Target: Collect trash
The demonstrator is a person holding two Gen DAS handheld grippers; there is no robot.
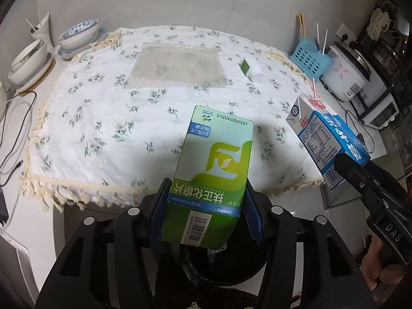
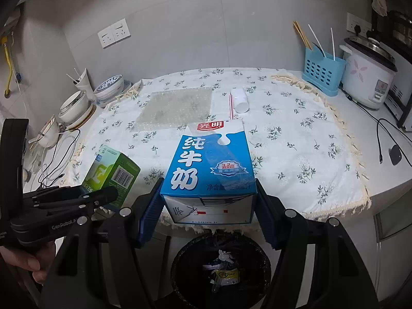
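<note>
Disposal step: left gripper (image 1: 206, 206) jaws clamp green medicine box (image 1: 213, 170), right gripper (image 2: 208, 216) jaws clamp blue milk carton (image 2: 209, 170), both seemingly above black bin (image 2: 180, 265); next, release over its mouth

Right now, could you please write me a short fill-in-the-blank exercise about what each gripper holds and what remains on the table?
1. The left gripper is shut on a ____ medicine box.
2. The right gripper holds a blue and white ____ carton.
3. The black trash bin stands on the floor ____ the table's front edge.
4. A white cup lies on its ____ on the floral tablecloth.

Missing words: green; milk; below; side
</note>
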